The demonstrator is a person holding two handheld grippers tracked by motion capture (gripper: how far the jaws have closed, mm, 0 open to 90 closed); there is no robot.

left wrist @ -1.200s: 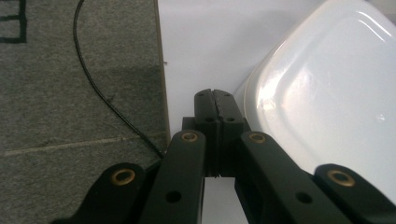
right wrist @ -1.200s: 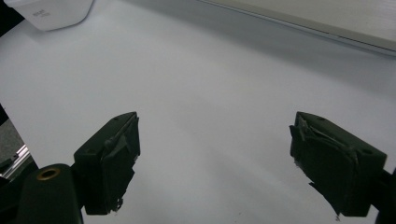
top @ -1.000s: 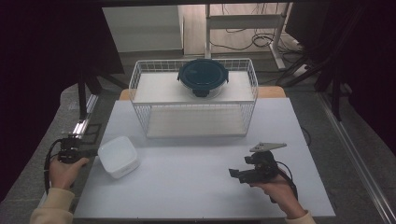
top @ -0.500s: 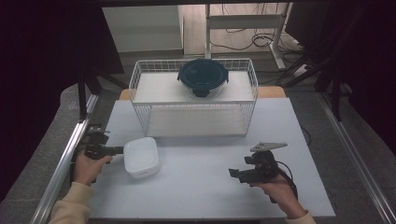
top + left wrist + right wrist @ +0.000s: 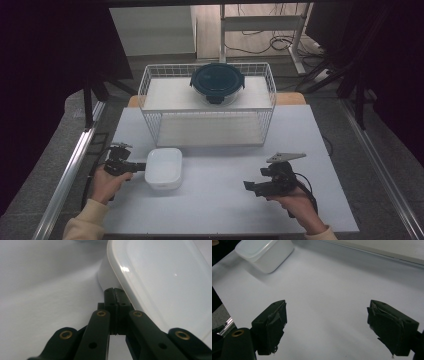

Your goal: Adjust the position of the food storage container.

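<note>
White table [image 5: 220, 200], dark surrounding room

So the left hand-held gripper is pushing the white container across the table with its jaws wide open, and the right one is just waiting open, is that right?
Not quite. The left hand-held gripper has its jaws closed together, pressed against the white container, as the left gripper view shows. The right hand-held gripper is indeed open over the table.

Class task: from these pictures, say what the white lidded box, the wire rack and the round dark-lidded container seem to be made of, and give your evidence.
White box: likely plastic, smooth and semi-glossy; its lid shows light glints in the left gripper view.
Wire rack: thin white-coated wire, probably metal, seen as an open grid.
Round container: dark teal lid with clip tabs, probably plastic; its body looks clear, glass or plastic.
</note>
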